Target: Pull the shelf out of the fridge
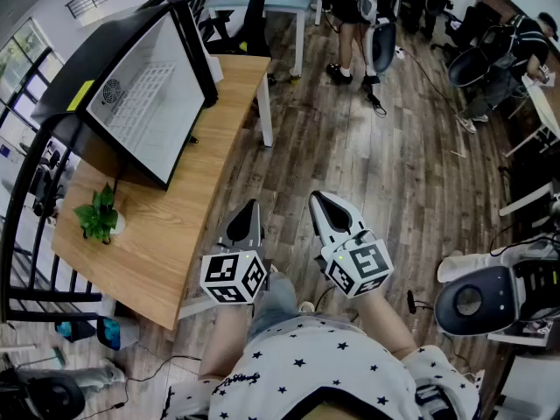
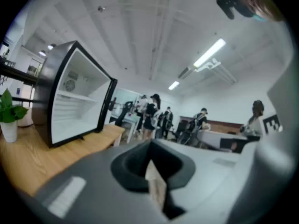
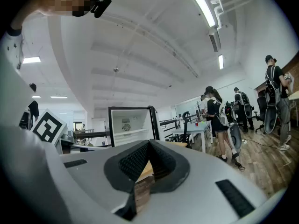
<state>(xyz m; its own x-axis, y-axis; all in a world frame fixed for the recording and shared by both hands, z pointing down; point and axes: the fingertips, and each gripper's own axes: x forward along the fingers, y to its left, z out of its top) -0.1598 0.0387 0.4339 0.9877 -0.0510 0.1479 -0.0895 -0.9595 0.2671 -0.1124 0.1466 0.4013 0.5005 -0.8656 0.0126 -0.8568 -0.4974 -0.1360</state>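
Left gripper (image 1: pixel 246 210): I read its jaws as closed together with nothing between the pads. It hovers just beside the near edge of the table (image 1: pixel 192 147).
Right gripper (image 1: pixel 325 201): I see its jaws closed tip to tip as well, gripping nothing. It hangs over the wooden floor (image 1: pixel 376 147), just beside the left gripper.
Shelf position: the shelf (image 3: pixel 130 132) sits inside the fridge (image 1: pixel 131 77). It is well apart from both grippers, ahead of them and to the left in the head view.
Shelf appearance: I see a thin white panel spanning the cavity from side to side at about mid height, lying level.
Fridge: black casing, white interior, door (image 1: pixel 191 35) swung open. It stands on the table. A round vent shows on the back wall above the shelf.
Fridge contents: the shelf, seated in the cavity.
Pot (image 2: pixel 9 130): small and white, on the table beside the fridge. It holds a green plant (image 1: pixel 98 213).
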